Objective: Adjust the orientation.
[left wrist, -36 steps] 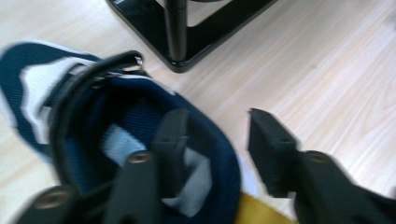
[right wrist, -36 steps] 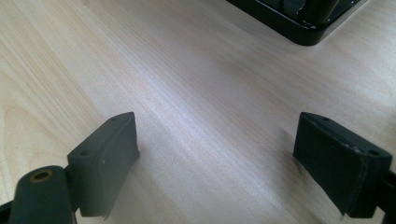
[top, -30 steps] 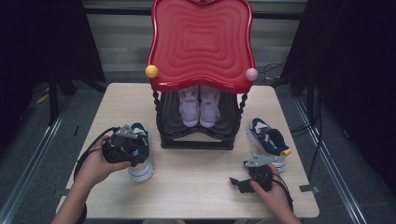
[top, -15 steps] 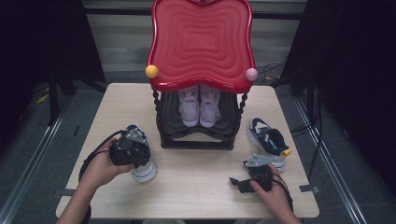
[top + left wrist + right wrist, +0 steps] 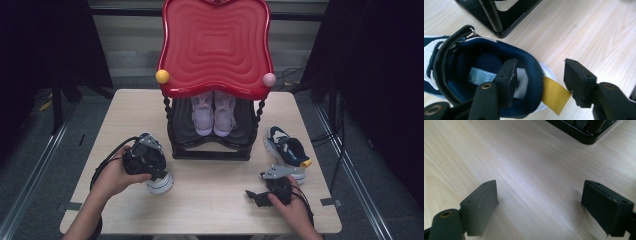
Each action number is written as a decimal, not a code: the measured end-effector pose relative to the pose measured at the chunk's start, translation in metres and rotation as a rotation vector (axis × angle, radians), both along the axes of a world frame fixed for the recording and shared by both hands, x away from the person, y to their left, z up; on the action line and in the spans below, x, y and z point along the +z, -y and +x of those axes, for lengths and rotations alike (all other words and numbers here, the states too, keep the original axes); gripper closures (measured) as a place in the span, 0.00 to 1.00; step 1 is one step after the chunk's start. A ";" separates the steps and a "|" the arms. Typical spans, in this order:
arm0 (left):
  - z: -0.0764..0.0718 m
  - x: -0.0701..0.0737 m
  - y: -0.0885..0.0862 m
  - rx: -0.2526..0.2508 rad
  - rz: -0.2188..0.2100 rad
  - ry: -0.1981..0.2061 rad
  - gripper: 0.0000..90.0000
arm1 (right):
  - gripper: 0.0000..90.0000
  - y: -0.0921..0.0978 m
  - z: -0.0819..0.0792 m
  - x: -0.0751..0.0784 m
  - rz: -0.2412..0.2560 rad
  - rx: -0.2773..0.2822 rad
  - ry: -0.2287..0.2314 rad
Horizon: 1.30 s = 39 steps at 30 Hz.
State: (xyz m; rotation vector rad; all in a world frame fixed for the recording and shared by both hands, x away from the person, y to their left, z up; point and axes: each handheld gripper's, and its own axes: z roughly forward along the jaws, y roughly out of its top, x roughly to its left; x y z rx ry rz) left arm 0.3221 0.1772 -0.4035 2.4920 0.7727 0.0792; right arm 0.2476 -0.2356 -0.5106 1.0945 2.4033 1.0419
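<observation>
Navy shoe [image 5: 481,72]: on the desk [image 5: 215,192], front left, just beside the black rack [image 5: 210,150]; white sole, yellow heel tab [image 5: 554,93].
Left gripper [image 5: 539,82]: fingers apart, straddling the shoe's heel collar, one finger [image 5: 507,77] inside the opening, the other outside beside the tab; not clamped.
Right gripper [image 5: 546,207]: fingers wide apart over bare desk, holding nothing.
Second navy shoe [image 5: 286,150]: right of the rack.
Pink pair [image 5: 214,114]: on the rack, under the red tray [image 5: 215,45].
</observation>
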 end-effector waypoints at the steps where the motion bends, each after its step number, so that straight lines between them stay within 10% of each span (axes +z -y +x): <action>1: 0.000 0.000 0.000 0.001 0.006 -0.005 0.47 | 0.15 0.000 0.000 0.000 0.000 0.000 0.000; 18: 0.012 -0.002 0.015 -0.103 0.260 -0.090 0.44 | 0.14 0.000 0.000 0.000 0.000 0.000 0.000; 39: 0.018 -0.015 0.033 -0.212 0.366 -0.160 0.67 | 0.14 0.000 0.000 0.000 0.001 0.001 -0.001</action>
